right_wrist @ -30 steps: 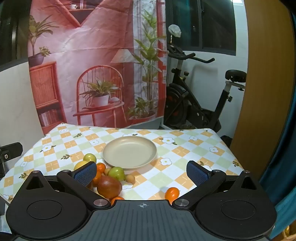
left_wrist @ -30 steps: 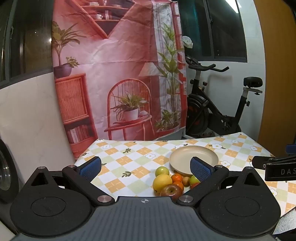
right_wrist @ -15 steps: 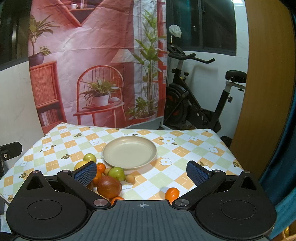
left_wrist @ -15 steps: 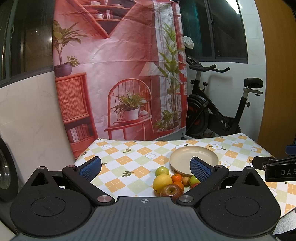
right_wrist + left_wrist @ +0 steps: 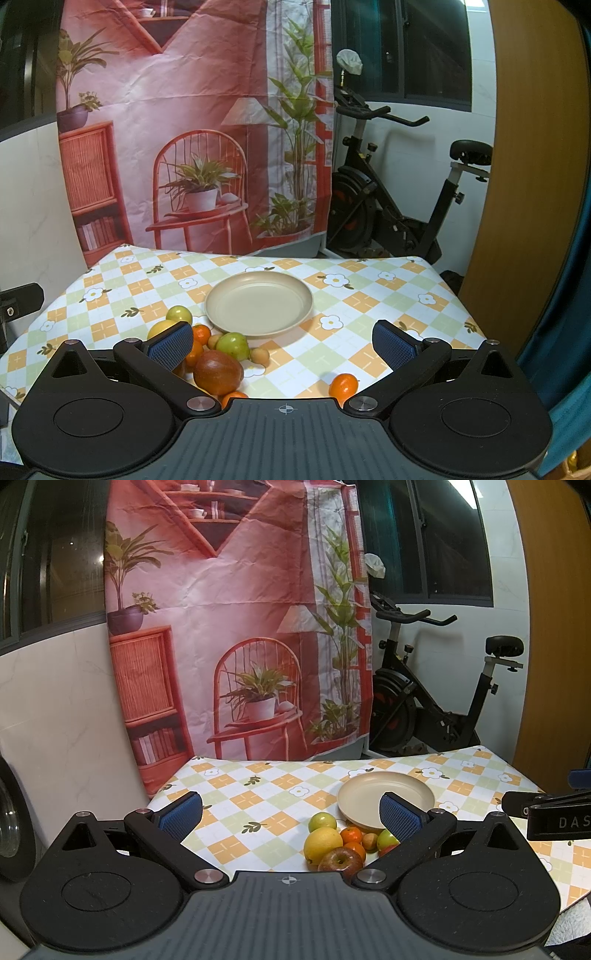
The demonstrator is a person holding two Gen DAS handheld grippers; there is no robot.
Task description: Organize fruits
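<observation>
A beige plate (image 5: 258, 302) stands empty on the checked tablecloth; it also shows in the left wrist view (image 5: 386, 794). A cluster of fruit lies by its near left: a red apple (image 5: 218, 372), a green apple (image 5: 233, 344), a green fruit (image 5: 178, 314), small oranges (image 5: 201, 333) and a yellow fruit (image 5: 322, 844). One small orange (image 5: 343, 384) lies apart to the right. My left gripper (image 5: 291, 812) is open and empty above the table's near left. My right gripper (image 5: 282, 341) is open and empty before the plate.
The checked tablecloth (image 5: 369, 295) ends at a right edge near a wooden door (image 5: 524, 184). An exercise bike (image 5: 399, 206) and a printed backdrop (image 5: 192, 129) stand behind the table. The right gripper's body (image 5: 546, 812) shows in the left wrist view.
</observation>
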